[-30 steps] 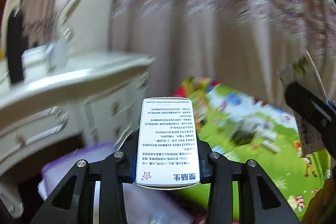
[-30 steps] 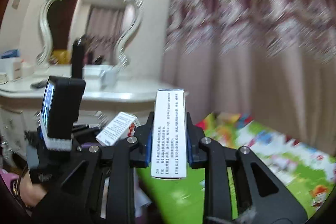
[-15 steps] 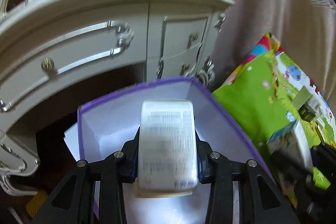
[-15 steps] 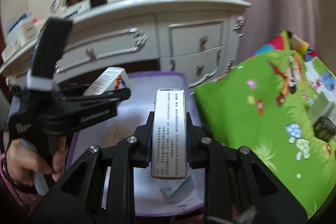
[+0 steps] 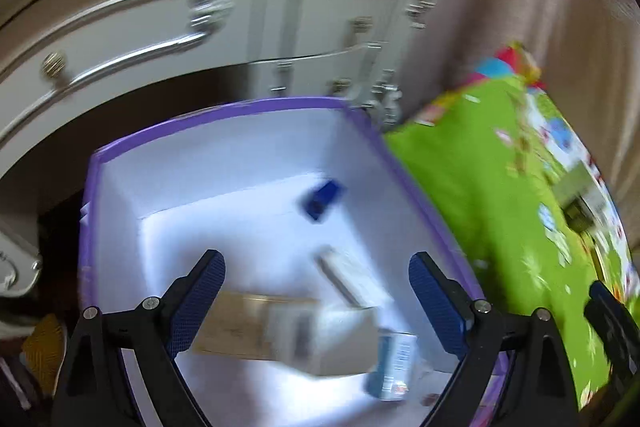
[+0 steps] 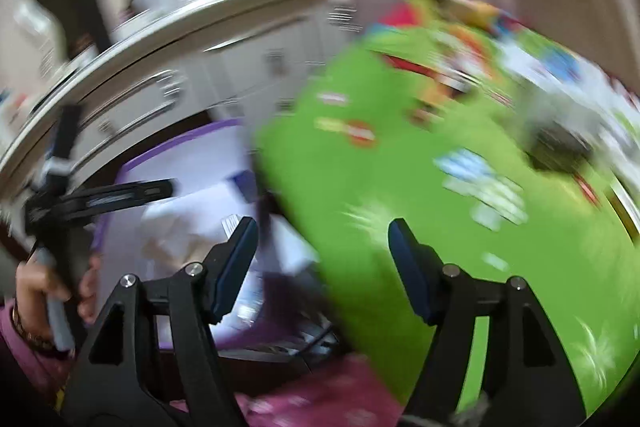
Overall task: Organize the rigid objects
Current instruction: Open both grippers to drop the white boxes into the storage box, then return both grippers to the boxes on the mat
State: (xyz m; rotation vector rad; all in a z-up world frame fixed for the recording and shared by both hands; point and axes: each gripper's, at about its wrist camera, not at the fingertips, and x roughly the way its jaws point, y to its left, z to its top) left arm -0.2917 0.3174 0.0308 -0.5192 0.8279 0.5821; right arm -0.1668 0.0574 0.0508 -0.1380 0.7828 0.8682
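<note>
Both claws hang wide and empty: the left gripper over the purple bin, boxes lying just below it; the right gripper over the green mat. Drop-off looks done; next, fetching the items ahead of it.

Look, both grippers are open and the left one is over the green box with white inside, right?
Almost. The box under the left gripper has a purple rim, not green; the green thing is the play mat beside it, as the left wrist view shows. Both grippers are open, and the right gripper holds nothing.
</note>
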